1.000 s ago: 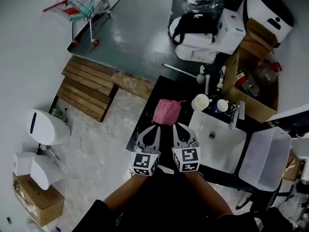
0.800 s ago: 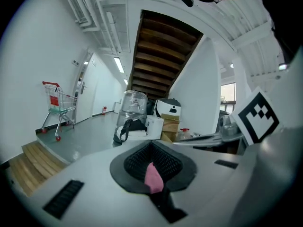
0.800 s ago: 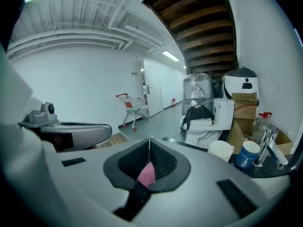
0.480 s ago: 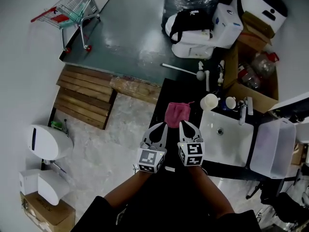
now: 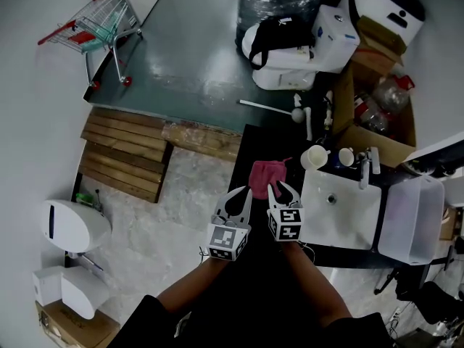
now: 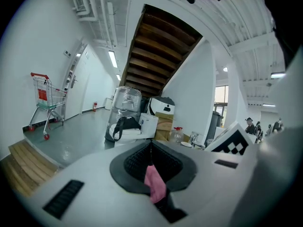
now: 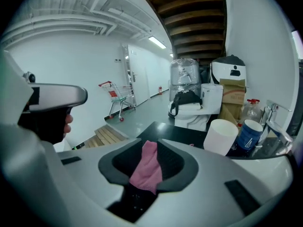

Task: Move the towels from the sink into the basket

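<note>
The person's two bare forearms (image 5: 190,292) reach forward side by side from the bottom of the head view, close together and nearly parallel. The left gripper (image 5: 239,198) points ahead and only slightly down. In its own view its jaws are pressed together on a narrow fold of the pink cloth towel (image 5: 267,178).

The right gripper (image 5: 283,193) sits just beside it, tipped down more steeply. Its jaws have just been opening and stand a little apart, with a broader fold of the same towel lying loosely between them.

The towel spreads out just beyond both sets of tips, over the black worktop (image 5: 243,158) and just left of the white rectangular sink (image 5: 348,220). I cannot tell whether it rests on the worktop.

At the sink's far left corner stands a white paper cup (image 5: 314,156), with a blue cup (image 7: 248,135) beside it and then the chrome tap (image 5: 365,169). A translucent plastic bin (image 5: 409,220) lies to the right of the sink. Farther back is a brown cardboard box (image 5: 360,118). Well apart from it, across the grey floor, stands a red-handled shopping trolley (image 5: 98,24).
</note>
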`<act>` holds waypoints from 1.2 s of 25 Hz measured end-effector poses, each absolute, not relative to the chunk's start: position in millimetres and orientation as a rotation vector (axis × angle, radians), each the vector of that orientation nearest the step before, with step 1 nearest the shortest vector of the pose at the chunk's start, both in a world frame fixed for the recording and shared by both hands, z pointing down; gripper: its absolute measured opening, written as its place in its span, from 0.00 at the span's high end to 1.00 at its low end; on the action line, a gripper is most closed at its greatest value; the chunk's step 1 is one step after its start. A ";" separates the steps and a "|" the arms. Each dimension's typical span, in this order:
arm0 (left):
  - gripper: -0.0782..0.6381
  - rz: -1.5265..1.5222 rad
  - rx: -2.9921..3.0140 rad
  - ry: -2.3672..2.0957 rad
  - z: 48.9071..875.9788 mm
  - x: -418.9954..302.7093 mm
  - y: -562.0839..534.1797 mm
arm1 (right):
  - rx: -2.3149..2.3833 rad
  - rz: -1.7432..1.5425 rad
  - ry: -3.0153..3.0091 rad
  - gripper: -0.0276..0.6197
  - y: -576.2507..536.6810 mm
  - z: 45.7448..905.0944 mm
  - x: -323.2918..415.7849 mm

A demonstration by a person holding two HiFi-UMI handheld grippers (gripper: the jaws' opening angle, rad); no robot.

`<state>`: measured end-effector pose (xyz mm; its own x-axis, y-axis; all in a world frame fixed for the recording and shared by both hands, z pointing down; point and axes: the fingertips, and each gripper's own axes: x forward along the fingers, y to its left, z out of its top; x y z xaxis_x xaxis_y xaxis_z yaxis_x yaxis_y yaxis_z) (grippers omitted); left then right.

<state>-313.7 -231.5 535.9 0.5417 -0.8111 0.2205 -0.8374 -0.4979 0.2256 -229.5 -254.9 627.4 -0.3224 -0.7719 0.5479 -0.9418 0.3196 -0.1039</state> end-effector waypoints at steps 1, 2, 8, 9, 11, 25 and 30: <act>0.87 0.122 2.479 -1.364 536.2 -314.1 -232.5 | 1.516 0.597 -2.182 0.76 -257.1 632.5 -230.3; 0.87 0.122 2.479 -1.363 536.8 -314.5 -233.4 | 1.509 0.617 -2.171 0.73 -259.1 638.1 -231.3; 0.87 0.127 2.471 -1.360 540.8 -318.7 -237.4 | 1.488 0.660 -2.083 0.60 -271.0 675.2 -230.6; 0.87 0.129 2.470 -1.361 541.2 -320.6 -237.8 | 1.486 0.666 -2.069 0.59 -272.8 680.9 -230.6; 0.87 0.132 2.467 -1.365 542.9 -324.7 -238.2 | 1.482 0.688 -2.042 0.57 -275.1 692.8 -230.7; 0.87 0.132 2.448 -1.372 544.4 -338.1 -240.4 | 1.453 0.739 -1.905 0.48 -283.2 745.1 -223.3; 0.87 0.122 2.448 -1.367 546.2 -342.5 -238.3 | 1.433 0.743 -1.912 0.58 -282.1 745.4 -231.5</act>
<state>-342.5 -238.3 546.2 0.5351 -0.8118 0.2339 -0.8403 -0.4830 0.2460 -231.5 -282.1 745.4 -0.2111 -0.6117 0.7624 -0.9660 0.2495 -0.0672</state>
